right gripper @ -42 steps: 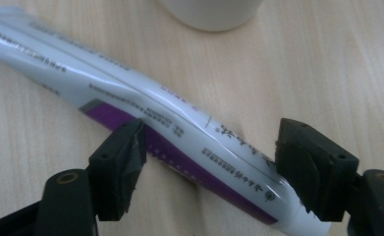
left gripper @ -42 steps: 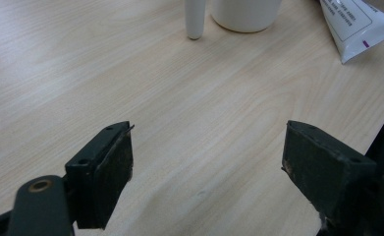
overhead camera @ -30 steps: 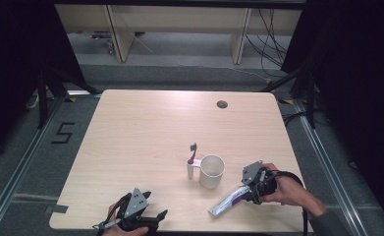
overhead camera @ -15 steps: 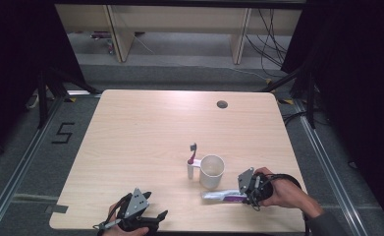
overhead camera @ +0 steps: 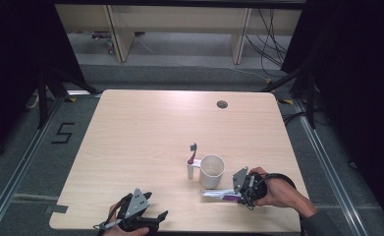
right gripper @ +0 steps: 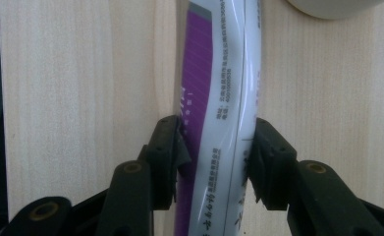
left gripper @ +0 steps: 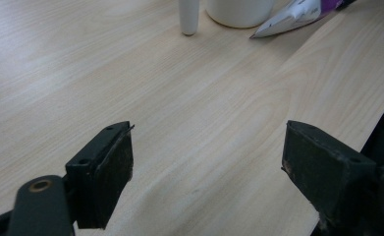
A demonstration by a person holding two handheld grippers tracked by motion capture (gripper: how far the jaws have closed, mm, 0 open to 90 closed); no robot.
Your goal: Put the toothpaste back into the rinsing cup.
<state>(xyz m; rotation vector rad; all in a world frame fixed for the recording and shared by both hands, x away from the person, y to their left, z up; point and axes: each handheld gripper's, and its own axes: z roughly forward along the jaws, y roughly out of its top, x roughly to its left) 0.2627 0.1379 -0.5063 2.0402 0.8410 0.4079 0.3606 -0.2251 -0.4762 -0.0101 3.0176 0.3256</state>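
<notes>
A white and purple toothpaste tube (overhead camera: 218, 194) (right gripper: 219, 98) lies flat on the wooden table just in front of a white mug (overhead camera: 212, 170) (right gripper: 334, 5). My right gripper (overhead camera: 238, 195) (right gripper: 211, 157) has just been closing, and its pads now press on both sides of the tube. Left of the mug a toothbrush stands upright in a small white holder (overhead camera: 191, 166) (left gripper: 188, 17). My left gripper (overhead camera: 156, 216) (left gripper: 206, 167) rests near the table's front edge, jaws wide apart with only bare wood between them. It faces the mug (left gripper: 238, 7) and the tube's tip (left gripper: 297, 12).
A round cable hole (overhead camera: 222, 104) sits in the table's far right part. The table's front edge (overhead camera: 179, 230) runs close under both hands. Dark floor with rails surrounds the table, and a "5" mark (overhead camera: 64, 132) lies on the floor at left.
The right hand turned, and the tube went from slanting toward the front edge to lying level before the mug, with the jaws closed onto it. The left gripper kept still.
</notes>
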